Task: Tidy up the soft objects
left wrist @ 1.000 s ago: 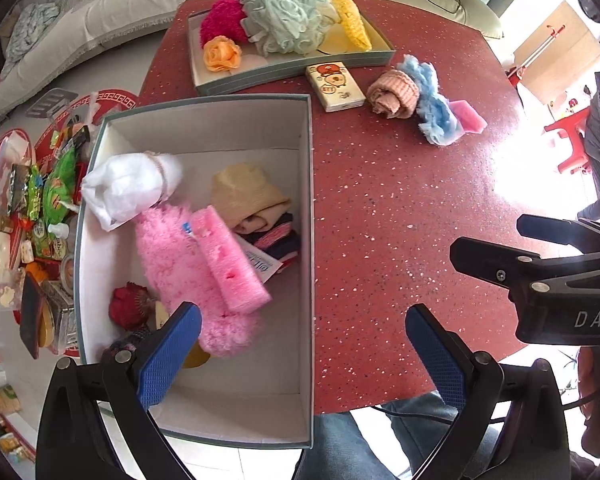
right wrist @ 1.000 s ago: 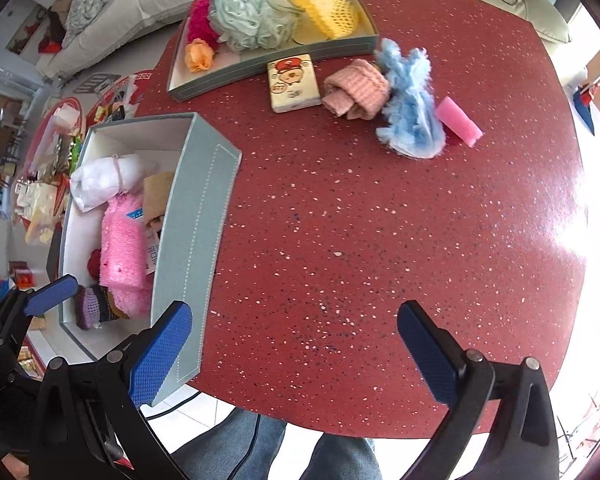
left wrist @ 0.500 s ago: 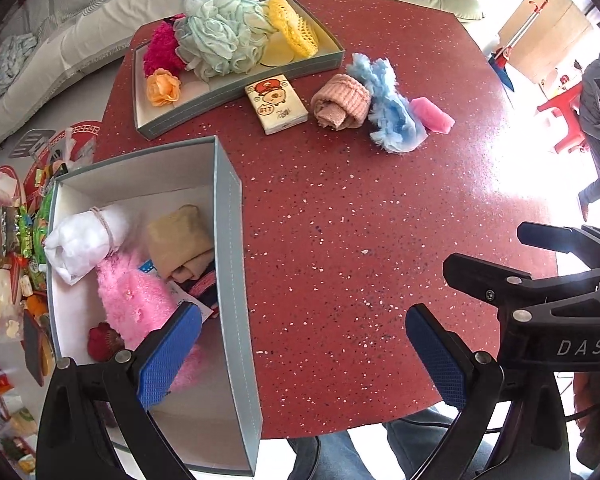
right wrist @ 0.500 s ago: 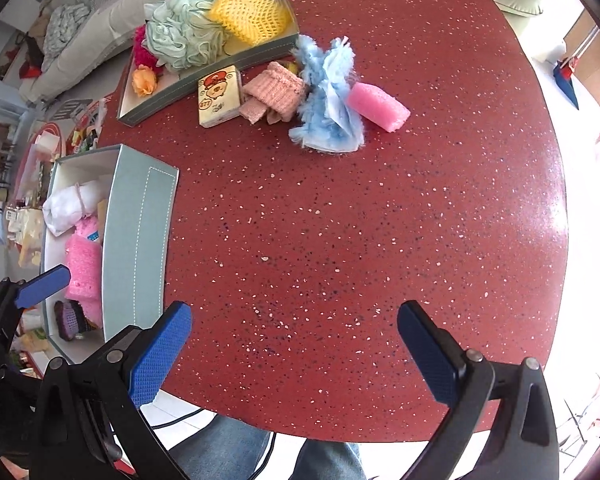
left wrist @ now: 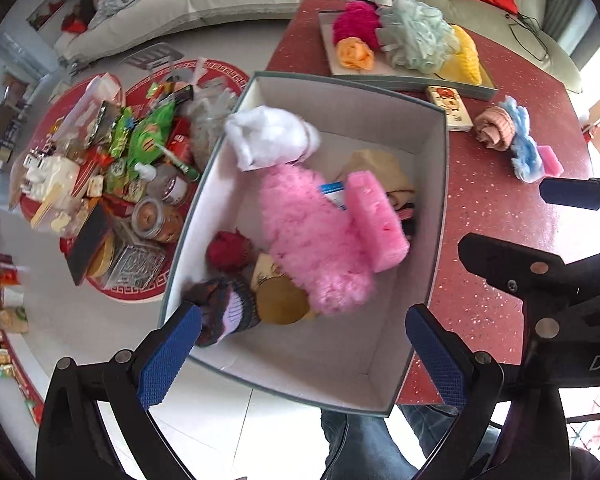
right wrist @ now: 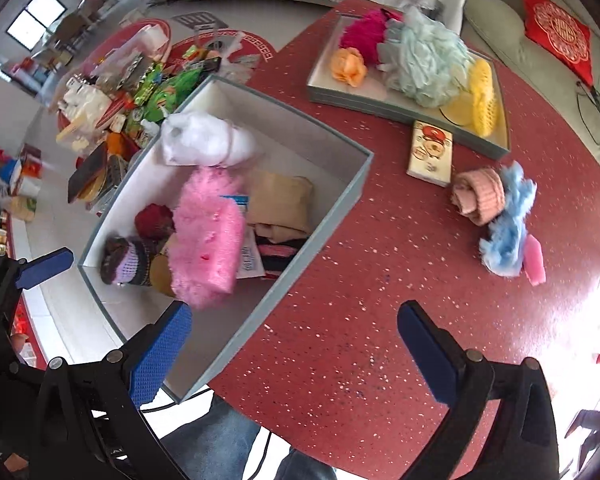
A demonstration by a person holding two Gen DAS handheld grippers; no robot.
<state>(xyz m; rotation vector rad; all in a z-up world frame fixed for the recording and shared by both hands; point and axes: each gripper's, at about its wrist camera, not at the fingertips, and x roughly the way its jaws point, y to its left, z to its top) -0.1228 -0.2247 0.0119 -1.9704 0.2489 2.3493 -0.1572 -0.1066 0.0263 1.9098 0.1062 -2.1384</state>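
Soft objects fill a grey box (left wrist: 446,184) at the centre of the left wrist frame, on the edge of a red speckled desk (right wrist: 380,300): a white bundle (left wrist: 272,140), a fluffy pink piece (left wrist: 312,240), a pink sponge (left wrist: 374,220) lying on it, and a striped knit item (left wrist: 228,308) at the near corner. Above the box's near end the left gripper (left wrist: 300,356) hovers, fingers spread wide and empty. Lower in the right wrist frame the right gripper (right wrist: 296,352) is likewise spread, holding nothing. At upper right, a tray (right wrist: 400,110) carries a mint bath pouf (right wrist: 428,64); a pink knit roll (right wrist: 480,196) and blue fluffy cloth (right wrist: 508,232) lie touching on the desk.
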